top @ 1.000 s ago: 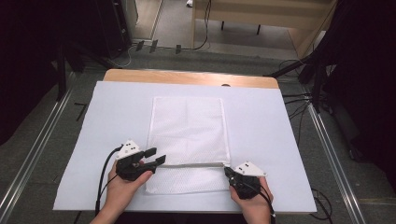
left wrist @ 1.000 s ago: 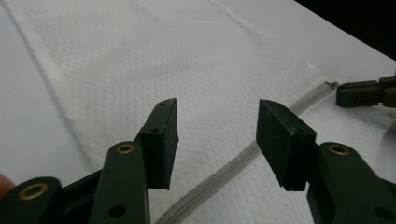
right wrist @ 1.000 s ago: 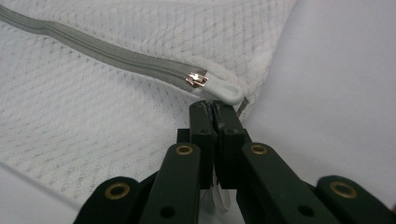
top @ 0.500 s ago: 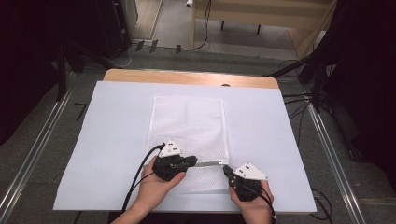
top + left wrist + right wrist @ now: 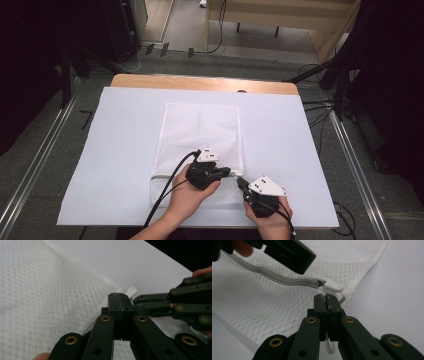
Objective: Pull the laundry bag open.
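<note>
**Both tongs closed, tips nearly meeting at the near edge**

In the high view both forearms enter from the bottom edge. The left hand (image 5: 187,197) wraps the left tongs (image 5: 231,173) from below and behind, reaching up and to the right, its cable trailing back along the forearm. The right hand (image 5: 267,217) holds the right tongs (image 5: 241,181) lower and to the right, angled up and left, grey three-cornered plate on top. The two tips lie just beside each other.

In the left gripper view the left tongs' jaws are pressed together, with the right tongs crossing close at the right. In the right gripper view the right tongs' jaws are likewise closed, a thin white strip caught between them.
</note>
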